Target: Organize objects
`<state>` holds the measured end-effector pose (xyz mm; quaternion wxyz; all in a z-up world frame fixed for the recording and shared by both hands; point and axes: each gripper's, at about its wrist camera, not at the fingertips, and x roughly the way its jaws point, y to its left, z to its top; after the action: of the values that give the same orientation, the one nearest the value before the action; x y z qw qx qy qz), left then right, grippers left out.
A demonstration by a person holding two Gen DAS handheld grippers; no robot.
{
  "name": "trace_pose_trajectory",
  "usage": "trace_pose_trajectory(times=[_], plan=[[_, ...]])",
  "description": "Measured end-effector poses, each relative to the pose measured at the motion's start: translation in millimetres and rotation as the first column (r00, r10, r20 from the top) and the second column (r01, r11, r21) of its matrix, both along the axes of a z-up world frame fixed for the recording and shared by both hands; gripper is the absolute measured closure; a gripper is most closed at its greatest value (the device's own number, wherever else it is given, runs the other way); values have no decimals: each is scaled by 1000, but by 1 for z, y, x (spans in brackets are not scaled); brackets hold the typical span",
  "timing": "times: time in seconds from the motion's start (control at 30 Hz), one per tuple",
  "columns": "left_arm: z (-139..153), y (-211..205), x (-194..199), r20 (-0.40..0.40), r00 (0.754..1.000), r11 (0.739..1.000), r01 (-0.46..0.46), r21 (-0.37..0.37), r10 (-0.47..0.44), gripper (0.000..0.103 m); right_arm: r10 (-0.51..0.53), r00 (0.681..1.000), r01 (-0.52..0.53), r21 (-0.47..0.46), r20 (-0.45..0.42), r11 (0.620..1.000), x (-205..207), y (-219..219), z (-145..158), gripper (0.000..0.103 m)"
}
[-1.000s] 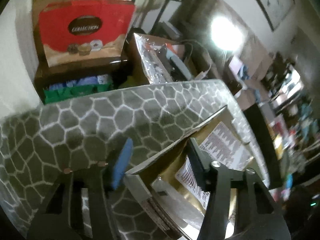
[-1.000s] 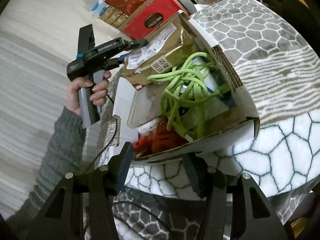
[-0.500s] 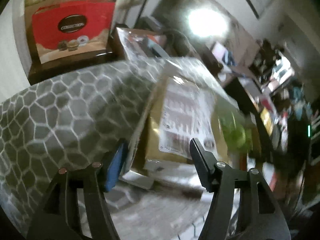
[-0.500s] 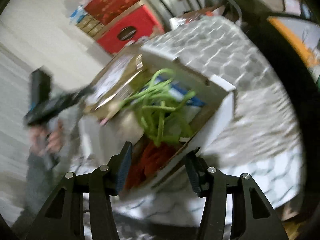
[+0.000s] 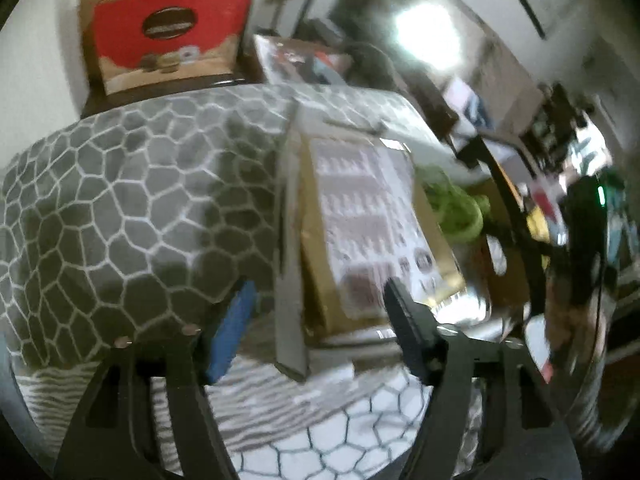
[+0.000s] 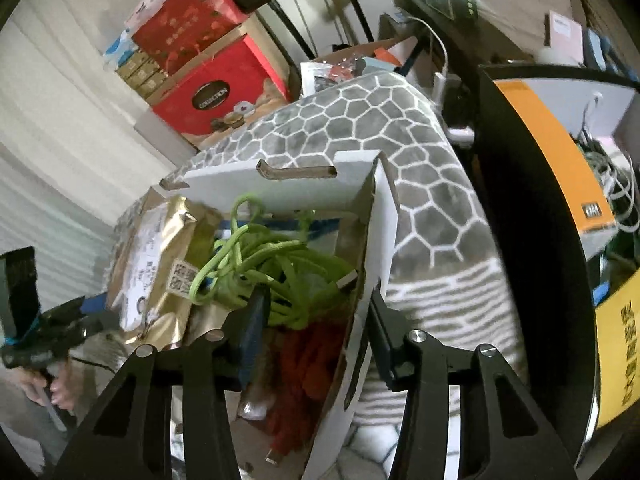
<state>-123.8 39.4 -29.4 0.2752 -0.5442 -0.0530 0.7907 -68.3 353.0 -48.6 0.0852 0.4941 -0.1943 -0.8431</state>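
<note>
A white cardboard box (image 6: pixel 380 216) sits on a grey honeycomb blanket (image 6: pixel 360 120). In it lie a gold foil bag (image 6: pixel 160 264), a tangle of green cord (image 6: pixel 272 264) and red cord (image 6: pixel 296 368). My right gripper (image 6: pixel 312 320) is open and straddles the box's right wall, left finger inside the box, right finger outside. My left gripper (image 5: pixel 320 312) is open and empty just before the box's near edge (image 5: pixel 288 240), with the gold bag (image 5: pixel 360 216) and green cord (image 5: pixel 456 208) beyond it. It also shows at the far left of the right wrist view (image 6: pixel 52 332).
Red gift boxes (image 6: pixel 216 92) are stacked against the wall behind the blanket. A black and orange box (image 6: pixel 552 160) stands close on the right. Cluttered shelves and cables fill the far right (image 5: pixel 560 128).
My right gripper has moved in over the box's right wall, one finger now inside. My left gripper has drawn back from the box's flap to its near edge. Both views swung sharply.
</note>
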Motion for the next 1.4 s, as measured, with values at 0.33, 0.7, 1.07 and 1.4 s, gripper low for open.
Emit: trace_pose_trajectory(times=[0.33, 0.7, 1.07, 1.4], plan=[[-21, 16, -37, 59, 998, 994, -11, 105, 5, 44, 3, 1000, -4, 60, 16, 998, 4, -8, 4, 55], [-10, -16, -3, 58, 980, 979, -192, 67, 188, 45, 116, 992, -122, 183, 44, 975, -34, -56, 3, 54], [-17, -57, 10, 95, 951, 950, -302, 77, 294, 45, 195, 979, -200, 133, 52, 971, -54, -97, -3, 54], [-24, -50, 4, 89, 952, 953, -297, 51, 292, 43, 191, 981, -195, 134, 43, 972, -49, -96, -1, 54]])
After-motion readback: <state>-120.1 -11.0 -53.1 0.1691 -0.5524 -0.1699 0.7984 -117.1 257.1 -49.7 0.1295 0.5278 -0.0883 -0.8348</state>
